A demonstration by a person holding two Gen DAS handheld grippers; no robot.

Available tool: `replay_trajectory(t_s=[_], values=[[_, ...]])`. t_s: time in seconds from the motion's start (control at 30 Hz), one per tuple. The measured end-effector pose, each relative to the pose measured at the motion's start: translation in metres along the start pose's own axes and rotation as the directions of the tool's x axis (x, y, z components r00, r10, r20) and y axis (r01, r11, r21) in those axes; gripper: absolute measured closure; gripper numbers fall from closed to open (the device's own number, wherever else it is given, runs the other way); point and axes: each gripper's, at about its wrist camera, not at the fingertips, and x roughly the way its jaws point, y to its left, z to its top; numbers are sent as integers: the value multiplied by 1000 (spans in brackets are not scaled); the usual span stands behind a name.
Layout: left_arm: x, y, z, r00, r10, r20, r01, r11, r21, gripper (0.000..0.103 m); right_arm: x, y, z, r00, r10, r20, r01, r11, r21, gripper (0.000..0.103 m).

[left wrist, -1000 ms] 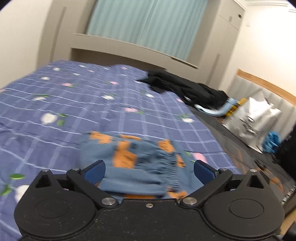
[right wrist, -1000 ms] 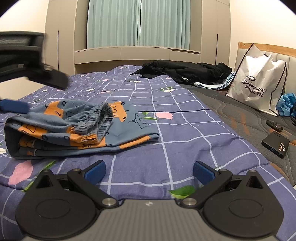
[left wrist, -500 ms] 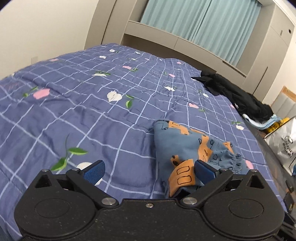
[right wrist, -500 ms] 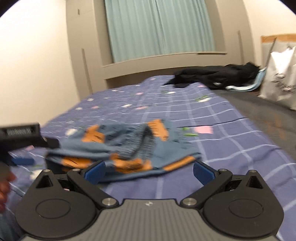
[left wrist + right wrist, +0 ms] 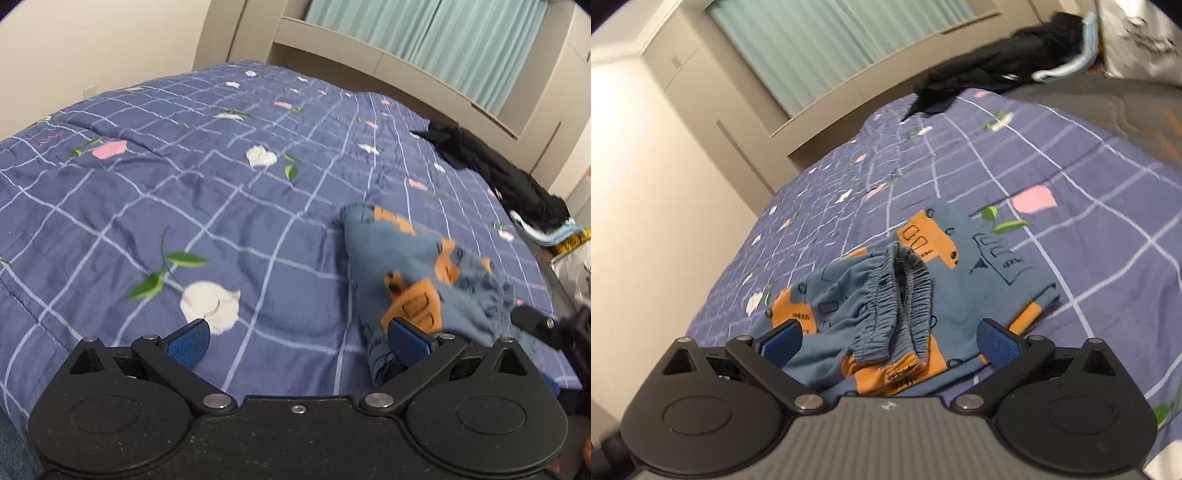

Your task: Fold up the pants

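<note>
The small blue pants (image 5: 905, 295) with orange bus prints lie folded in a bundle on the purple checked bedspread (image 5: 1089, 177), the elastic waistband on top. My right gripper (image 5: 890, 341) is open and empty, its jaws on either side of the near end of the bundle. In the left wrist view the pants (image 5: 417, 273) lie to the right. My left gripper (image 5: 295, 338) is open and empty over the bedspread (image 5: 184, 177), its right fingertip (image 5: 406, 338) at the pants' near edge. The right gripper's black tip (image 5: 535, 325) shows at the right.
A heap of black clothes (image 5: 997, 74) with a light blue cloth lies at the far side of the bed, also in the left wrist view (image 5: 498, 173). A white shopping bag (image 5: 1145, 40) stands at the far right. Teal curtains and cupboards stand behind the bed.
My left gripper has swung to the left of the pants and looks over the bed. My right gripper has moved in over the pants and tilted. Both stay open.
</note>
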Motion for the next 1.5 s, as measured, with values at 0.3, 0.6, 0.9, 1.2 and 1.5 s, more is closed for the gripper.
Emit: replay_trajectory(t_s=[0.3, 0.6, 0.9, 1.2, 1.5], values=[[-18, -5, 4, 991, -29, 134, 28, 1000, 8, 1, -1, 5, -13, 999, -48, 1, 48, 998, -29, 28], [2, -9, -1, 996, -90, 0, 90, 996, 2, 2, -8, 8, -19, 998, -55, 12, 56, 998, -35, 66], [4, -8, -9, 993, -110, -44, 112, 993, 44, 2, -23, 3, -11, 996, -63, 65, 68, 995, -74, 83], [-9, -1, 3, 994, -107, 32, 107, 994, 2, 2, -28, -7, -15, 992, -101, 70, 106, 992, -67, 94], [-9, -2, -1, 994, -108, 18, 108, 994, 8, 1, -28, -11, -19, 999, -3, 39, 5, 999, -48, 68]])
